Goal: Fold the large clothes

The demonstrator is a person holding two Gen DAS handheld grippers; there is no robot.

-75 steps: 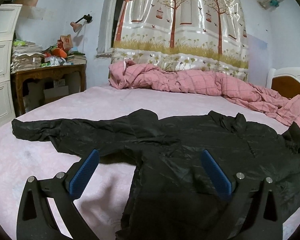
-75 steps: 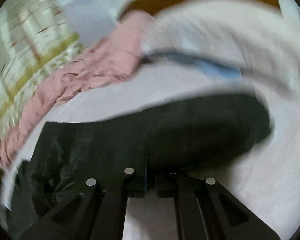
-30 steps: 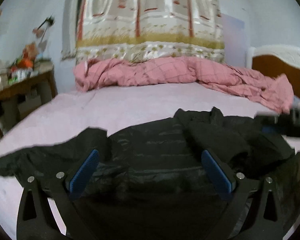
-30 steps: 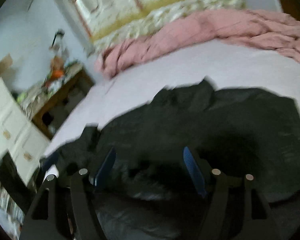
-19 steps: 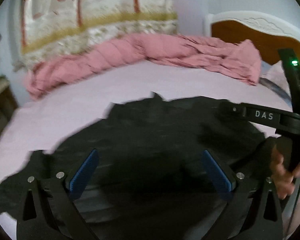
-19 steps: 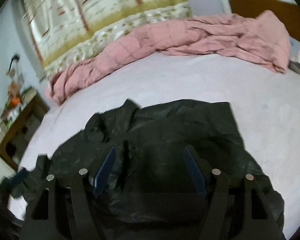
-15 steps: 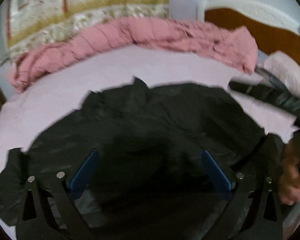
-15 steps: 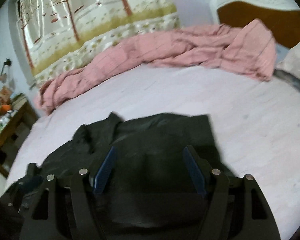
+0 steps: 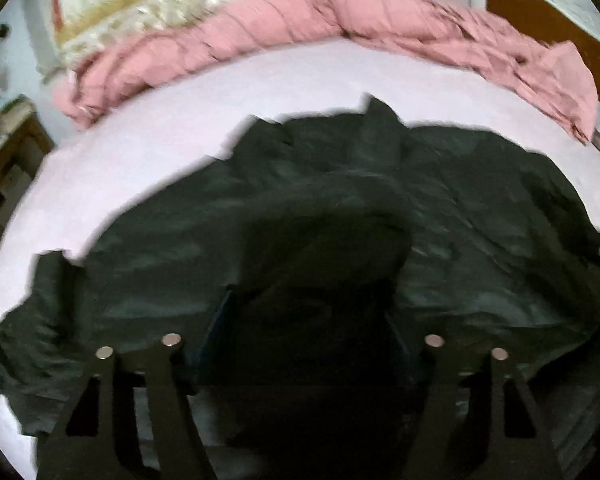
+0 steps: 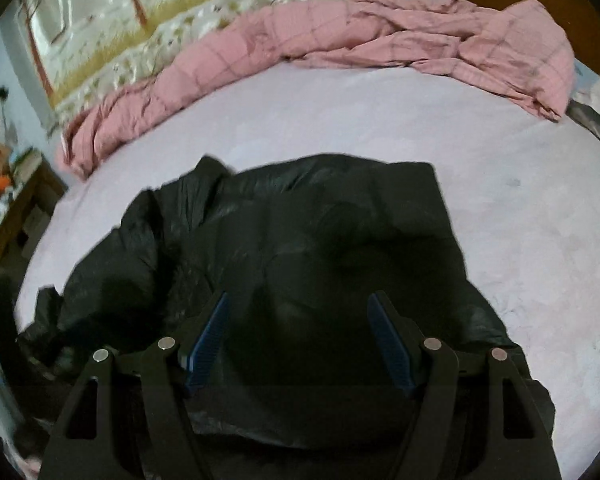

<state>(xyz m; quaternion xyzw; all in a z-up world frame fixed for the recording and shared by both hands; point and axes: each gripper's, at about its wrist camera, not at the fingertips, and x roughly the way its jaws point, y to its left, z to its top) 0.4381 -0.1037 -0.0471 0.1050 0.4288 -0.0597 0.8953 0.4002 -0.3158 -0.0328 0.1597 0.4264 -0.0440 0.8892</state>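
Black fabric: one jacket (image 9: 480,216) lies crumpled on the one bed (image 10: 520,240). Your left gripper (image 9: 312,332) has just been closing, jacket fabric between its jaws, grip unclear. Your right gripper (image 10: 298,336) stands apart over it. One pink quilt (image 10: 340,36) lies behind

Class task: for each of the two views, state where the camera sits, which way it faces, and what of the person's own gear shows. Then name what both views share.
Left wrist: on the left tool, angled down at the black jacket; its fingers show.
Right wrist: on the right tool, angled down at the jacket; blue pads apart.
Shared: jacket, pink quilt, bed.
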